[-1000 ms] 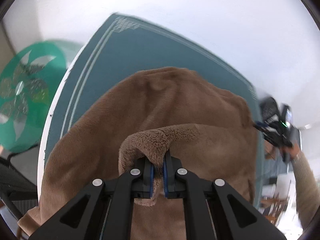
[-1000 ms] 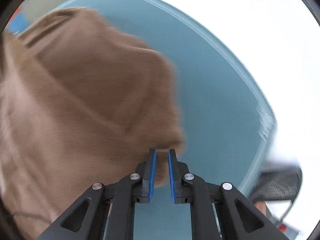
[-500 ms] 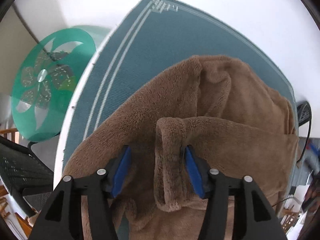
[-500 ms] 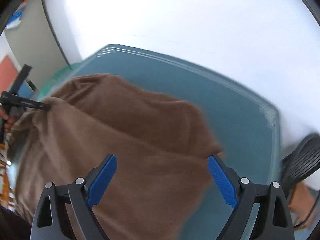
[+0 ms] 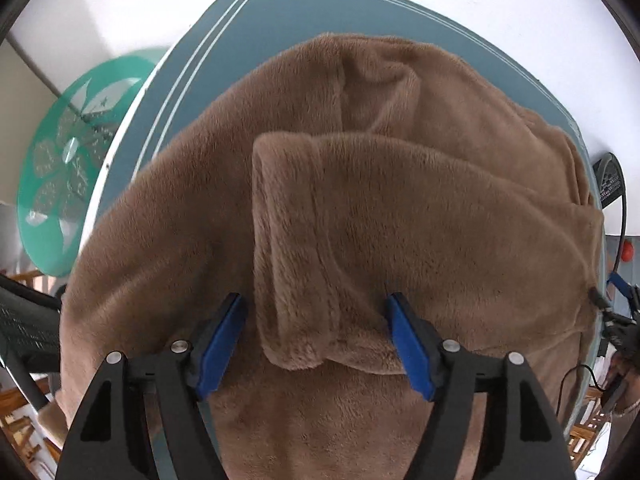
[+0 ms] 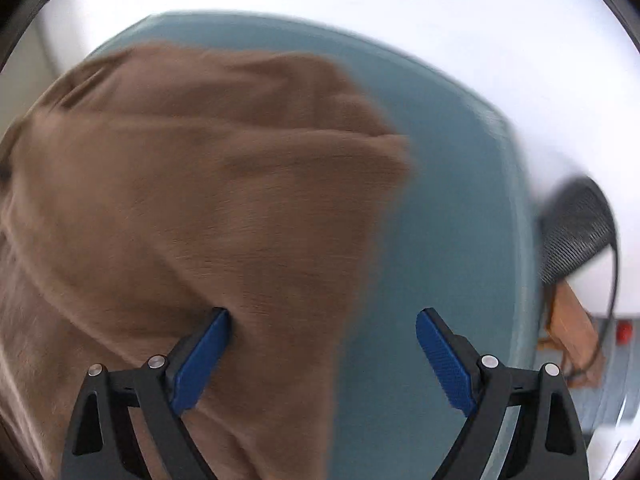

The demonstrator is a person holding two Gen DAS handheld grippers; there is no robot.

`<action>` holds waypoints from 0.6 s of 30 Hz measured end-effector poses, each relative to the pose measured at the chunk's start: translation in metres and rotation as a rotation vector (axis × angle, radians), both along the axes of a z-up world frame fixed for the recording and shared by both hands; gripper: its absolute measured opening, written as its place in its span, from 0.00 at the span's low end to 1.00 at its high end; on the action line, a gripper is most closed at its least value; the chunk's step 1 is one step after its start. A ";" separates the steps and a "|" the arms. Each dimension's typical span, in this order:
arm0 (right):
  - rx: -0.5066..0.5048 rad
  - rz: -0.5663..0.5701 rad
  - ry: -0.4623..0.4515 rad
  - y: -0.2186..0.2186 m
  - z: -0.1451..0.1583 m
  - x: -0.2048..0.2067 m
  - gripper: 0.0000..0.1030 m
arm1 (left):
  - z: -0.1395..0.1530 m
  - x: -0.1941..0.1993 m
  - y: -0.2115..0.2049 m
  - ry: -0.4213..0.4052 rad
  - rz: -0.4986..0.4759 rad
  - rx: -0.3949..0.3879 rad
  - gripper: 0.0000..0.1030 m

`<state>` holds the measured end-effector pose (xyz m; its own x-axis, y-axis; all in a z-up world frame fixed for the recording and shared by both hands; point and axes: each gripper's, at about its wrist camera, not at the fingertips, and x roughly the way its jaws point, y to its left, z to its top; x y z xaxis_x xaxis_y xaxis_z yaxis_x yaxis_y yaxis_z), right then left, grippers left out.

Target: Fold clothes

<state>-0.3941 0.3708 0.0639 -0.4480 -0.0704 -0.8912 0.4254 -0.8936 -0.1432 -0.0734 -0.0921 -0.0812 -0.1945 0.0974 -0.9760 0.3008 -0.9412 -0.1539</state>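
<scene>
A brown fleece garment [image 5: 400, 208] lies spread on a teal table mat [image 5: 224, 40]. One sleeve [image 5: 288, 240] is folded across the body, its cuff end lying between my left fingers. My left gripper [image 5: 316, 320] is open just above the cuff and holds nothing. In the right wrist view the garment [image 6: 200, 184] is blurred by motion and fills the left half. My right gripper [image 6: 322, 332] is open and empty over the garment's right edge and the bare mat [image 6: 448, 208]. The right gripper also shows at the far right edge of the left wrist view [image 5: 620, 312].
A round green glass table [image 5: 68, 160] stands left of the mat. A dark mesh chair [image 6: 576, 232] stands beyond the mat's right edge, with a wooden piece [image 6: 572, 328] below it. White wall lies behind the table.
Both grippers were shut a second ago and have opened. The left one has let go of the sleeve cuff, which now lies flat on the garment. The right one is still moving.
</scene>
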 end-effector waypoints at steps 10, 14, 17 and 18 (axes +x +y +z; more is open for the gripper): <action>0.107 0.154 0.105 -0.001 0.001 0.067 0.91 | 0.008 0.005 -0.005 -0.002 0.007 -0.024 0.74; 0.286 0.240 0.179 -0.030 -0.033 0.074 0.91 | 0.007 0.003 0.000 -0.014 -0.012 -0.040 0.74; 0.397 0.239 0.255 -0.038 -0.049 0.066 0.91 | 0.007 0.001 0.000 -0.016 -0.015 -0.044 0.74; 0.429 0.228 0.273 -0.038 -0.052 0.062 0.91 | 0.007 0.000 0.000 -0.014 -0.015 -0.045 0.74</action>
<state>-0.3323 0.3328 0.0117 -0.6825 0.1509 -0.7152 0.4978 -0.6204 -0.6060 -0.0731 -0.0920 -0.0739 -0.1794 0.0564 -0.9821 0.2883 -0.9515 -0.1073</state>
